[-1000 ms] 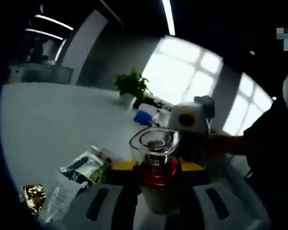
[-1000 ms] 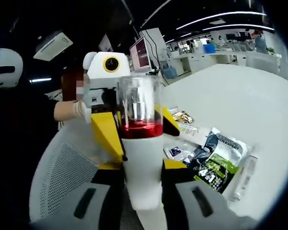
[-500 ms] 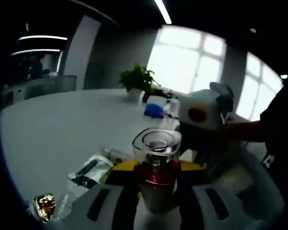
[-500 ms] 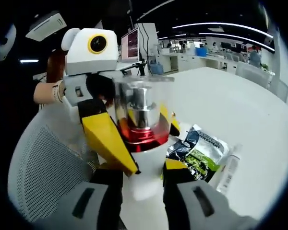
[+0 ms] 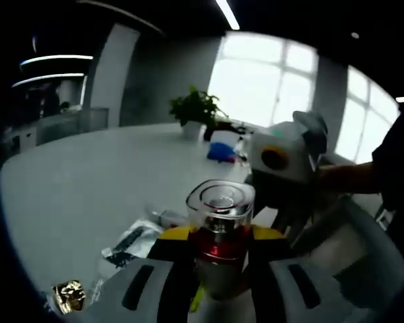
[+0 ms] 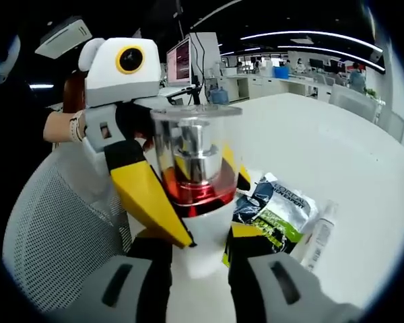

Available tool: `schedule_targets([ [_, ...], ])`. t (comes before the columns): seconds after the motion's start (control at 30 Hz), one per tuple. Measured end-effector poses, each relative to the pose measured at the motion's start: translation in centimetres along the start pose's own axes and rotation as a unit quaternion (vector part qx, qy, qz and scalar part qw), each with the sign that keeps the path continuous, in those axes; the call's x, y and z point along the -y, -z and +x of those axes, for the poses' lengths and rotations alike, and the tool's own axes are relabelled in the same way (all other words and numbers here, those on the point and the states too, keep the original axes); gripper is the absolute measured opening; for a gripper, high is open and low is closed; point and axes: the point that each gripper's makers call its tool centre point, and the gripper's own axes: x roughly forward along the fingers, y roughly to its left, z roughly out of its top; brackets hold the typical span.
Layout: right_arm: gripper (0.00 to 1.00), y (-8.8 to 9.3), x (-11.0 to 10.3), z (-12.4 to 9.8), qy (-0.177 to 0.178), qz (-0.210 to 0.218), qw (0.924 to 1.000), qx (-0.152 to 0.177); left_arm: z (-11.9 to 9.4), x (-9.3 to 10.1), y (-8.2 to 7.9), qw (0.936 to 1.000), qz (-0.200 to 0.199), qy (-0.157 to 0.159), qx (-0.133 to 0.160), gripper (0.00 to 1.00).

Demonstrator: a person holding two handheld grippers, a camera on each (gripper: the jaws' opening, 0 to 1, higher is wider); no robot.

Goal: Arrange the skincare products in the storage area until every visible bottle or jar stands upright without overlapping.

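A bottle with a white body, a red collar and a clear cap is held above the table between both grippers. My left gripper is shut on its lower body. In the right gripper view the same bottle leans its cap toward the camera, and my right gripper is shut on its white base. The left gripper's yellow fingers clasp it from the far side. The right gripper's yellow fingers flank the red collar in the left gripper view.
A black and green sachet and a small clear tube lie on the white table. Another sachet and a gold packet lie below the bottle. A white mesh chair stands at the left, a potted plant far back.
The bottle has tipped its cap more toward the right gripper's camera. Both views have shifted a little with the hands; both grips hold.
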Motion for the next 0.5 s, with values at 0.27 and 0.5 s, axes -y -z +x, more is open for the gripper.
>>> schedule_targets([
  [0.27,0.32,-0.4,1.1,0.2,0.005,-0.018,0.9998,-0.002,0.3,-1.0,-0.5,0.9999,0.006,-0.007,0.008,0.26],
  [0.5,0.32,-0.9,2.8,0.6,0.021,-0.032,0.9992,-0.006,0.9,-2.2,-1.1,0.9995,0.023,-0.016,0.014,0.26],
])
